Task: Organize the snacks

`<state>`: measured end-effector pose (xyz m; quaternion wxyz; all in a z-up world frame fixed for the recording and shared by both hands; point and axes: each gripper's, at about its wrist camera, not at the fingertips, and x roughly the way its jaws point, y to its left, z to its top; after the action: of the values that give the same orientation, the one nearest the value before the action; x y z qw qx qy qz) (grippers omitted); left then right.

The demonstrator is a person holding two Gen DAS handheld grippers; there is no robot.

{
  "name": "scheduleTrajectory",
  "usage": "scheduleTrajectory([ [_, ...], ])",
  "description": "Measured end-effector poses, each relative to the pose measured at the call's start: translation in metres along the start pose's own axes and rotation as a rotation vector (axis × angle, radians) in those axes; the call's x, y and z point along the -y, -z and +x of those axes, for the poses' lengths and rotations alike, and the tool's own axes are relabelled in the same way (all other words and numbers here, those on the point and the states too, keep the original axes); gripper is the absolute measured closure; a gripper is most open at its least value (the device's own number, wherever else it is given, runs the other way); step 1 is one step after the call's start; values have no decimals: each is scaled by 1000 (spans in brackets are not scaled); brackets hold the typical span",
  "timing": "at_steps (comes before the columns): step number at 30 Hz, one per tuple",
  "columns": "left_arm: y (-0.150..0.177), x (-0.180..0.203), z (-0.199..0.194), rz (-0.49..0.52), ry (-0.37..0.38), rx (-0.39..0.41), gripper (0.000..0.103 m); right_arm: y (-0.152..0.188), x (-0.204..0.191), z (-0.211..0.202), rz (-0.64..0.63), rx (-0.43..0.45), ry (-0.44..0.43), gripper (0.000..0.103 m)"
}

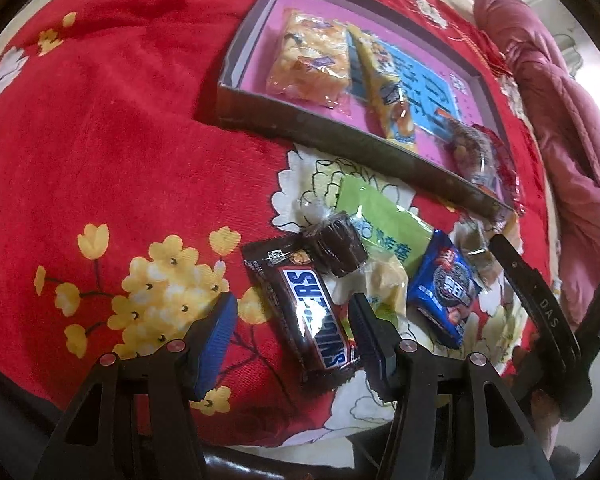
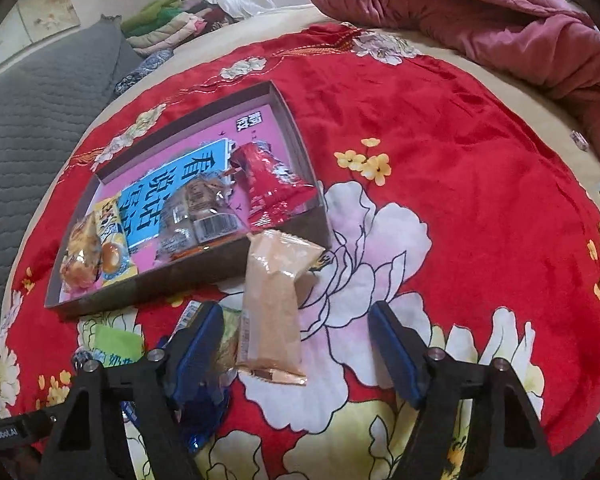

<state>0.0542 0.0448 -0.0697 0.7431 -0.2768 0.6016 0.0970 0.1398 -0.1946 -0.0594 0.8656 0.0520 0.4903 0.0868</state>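
Note:
A Snickers bar (image 1: 312, 320) lies on the red flowered cloth between the blue pads of my left gripper (image 1: 292, 336), which is open; neither pad presses on it. Beside the bar lie a wrapped brown cupcake (image 1: 336, 244), a green packet (image 1: 384, 220) and a blue biscuit packet (image 1: 444, 288). My right gripper (image 2: 298, 348) stands open around a tan snack packet (image 2: 272, 312), with a wide gap on its right side. Behind it, a dark box with a pink floor (image 2: 188, 276) holds a red packet (image 2: 272, 188), a clear-wrapped cake (image 2: 196, 208) and a yellow packet (image 2: 110, 236).
The box's front wall (image 1: 340, 144) rises just behind the loose snacks. A pink quilt (image 2: 460, 12) is bunched at the far right of the bed. A grey padded surface (image 2: 40, 120) and folded clothes (image 2: 168, 28) lie to the left. The red cloth (image 1: 120, 120) is bare on the left.

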Motion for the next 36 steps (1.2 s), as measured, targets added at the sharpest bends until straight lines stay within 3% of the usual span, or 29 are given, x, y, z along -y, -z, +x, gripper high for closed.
scheduleTrajectory([
  [7,3,15,12,11,-115,22,44,1,-8,2,-58,3,24,44],
  [13,11,34,20,81,-214,61,44,3,-19,2,-120,7,28,65],
  [14,12,35,21,82,-215,68,44,3,-21,2,-130,7,19,72],
  [19,12,32,20,69,-185,77,44,4,-23,0,-143,13,0,79],
  [21,13,28,18,69,-175,81,48,4,-20,-1,-131,15,-10,80],
  [26,19,17,10,85,-147,86,69,5,-15,-9,-109,26,-36,80],
  [36,29,-3,-10,83,-79,68,72,7,-7,-30,-85,61,-80,80],
])
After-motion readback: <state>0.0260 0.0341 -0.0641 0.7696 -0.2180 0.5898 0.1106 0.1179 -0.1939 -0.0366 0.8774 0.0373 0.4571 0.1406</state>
